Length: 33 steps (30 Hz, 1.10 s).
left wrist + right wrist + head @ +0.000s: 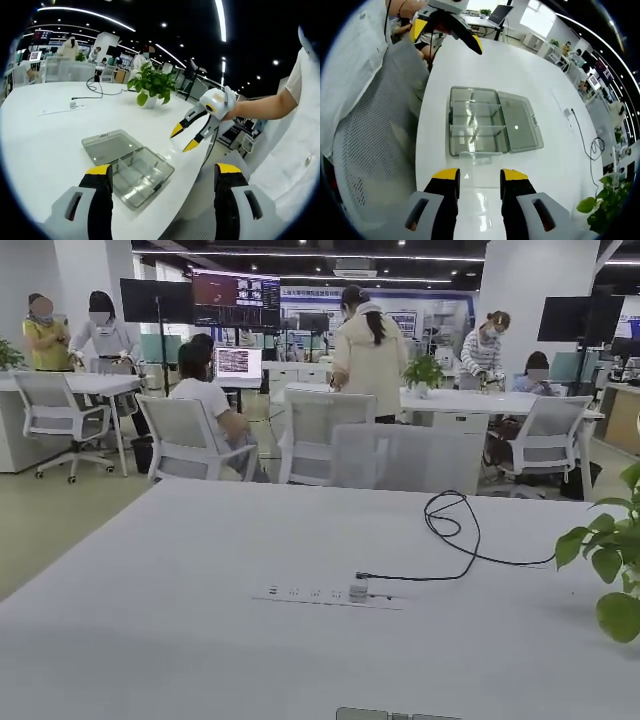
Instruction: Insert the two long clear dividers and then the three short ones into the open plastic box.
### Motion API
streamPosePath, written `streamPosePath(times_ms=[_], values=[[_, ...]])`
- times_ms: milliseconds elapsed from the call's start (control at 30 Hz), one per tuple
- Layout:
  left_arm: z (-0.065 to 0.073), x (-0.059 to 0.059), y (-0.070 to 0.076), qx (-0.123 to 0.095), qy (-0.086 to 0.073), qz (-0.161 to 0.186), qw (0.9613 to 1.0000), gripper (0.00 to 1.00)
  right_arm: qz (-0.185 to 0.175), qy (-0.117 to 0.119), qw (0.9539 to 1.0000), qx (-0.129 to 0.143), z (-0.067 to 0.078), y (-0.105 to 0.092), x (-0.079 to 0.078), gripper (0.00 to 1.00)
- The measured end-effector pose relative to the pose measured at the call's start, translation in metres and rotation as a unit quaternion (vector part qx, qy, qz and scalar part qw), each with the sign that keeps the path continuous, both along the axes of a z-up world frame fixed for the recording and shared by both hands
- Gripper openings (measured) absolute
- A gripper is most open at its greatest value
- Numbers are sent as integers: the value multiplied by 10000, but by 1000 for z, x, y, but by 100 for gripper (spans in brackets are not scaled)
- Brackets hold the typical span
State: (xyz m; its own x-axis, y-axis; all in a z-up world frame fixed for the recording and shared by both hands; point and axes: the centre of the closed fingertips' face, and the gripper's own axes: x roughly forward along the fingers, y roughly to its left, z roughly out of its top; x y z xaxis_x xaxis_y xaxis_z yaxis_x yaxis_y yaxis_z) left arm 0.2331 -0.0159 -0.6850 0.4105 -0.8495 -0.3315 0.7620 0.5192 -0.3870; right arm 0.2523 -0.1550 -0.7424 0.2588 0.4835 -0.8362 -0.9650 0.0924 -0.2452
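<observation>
Right gripper view: box [485, 140] btwn right tongs [480, 175] & left tongs [447, 37], both agape.

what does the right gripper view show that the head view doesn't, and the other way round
Right gripper view: the open clear plastic box with dividers in it, its lid folded out flat, the right tongs open and empty, and the left tongs beyond the box. Head view: people, office chairs and monitors across the room. Both: the white table, the black cable, the power strip and the leafy plant.
</observation>
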Motion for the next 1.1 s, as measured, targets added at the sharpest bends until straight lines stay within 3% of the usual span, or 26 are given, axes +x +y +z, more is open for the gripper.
streamPosePath(times_ms=[167, 233, 367, 467, 600, 767, 1100], values=[[13, 4, -13, -394, 455, 100, 9981, 75, 89, -247, 9995, 161, 26, 20, -6, 33], [18, 7, -17, -533, 477, 119, 9974, 73, 139, -326, 9991, 240, 36, 28, -9, 33], [21, 7, -25, -702, 684, 143, 9951, 68, 325, -521, 9978, 243, 51, 43, -16, 33], [22, 5, -30, -849, 903, 147, 9922, 60, 411, -630, 9969, 234, 58, 52, -19, 33], [21, -3, -41, -1108, 1304, 77, 9852, 51, 505, -761, 9955, 243, 68, 63, -23, 33], [20, -6, -50, -1221, 1455, 48, 9818, 44, 604, -835, 9942, 316, 78, 76, -28, 33], [24, -13, -59, -1441, 1686, -110, 9750, 17, 733, -930, 9925, 308, 85, 86, -34, 33]])
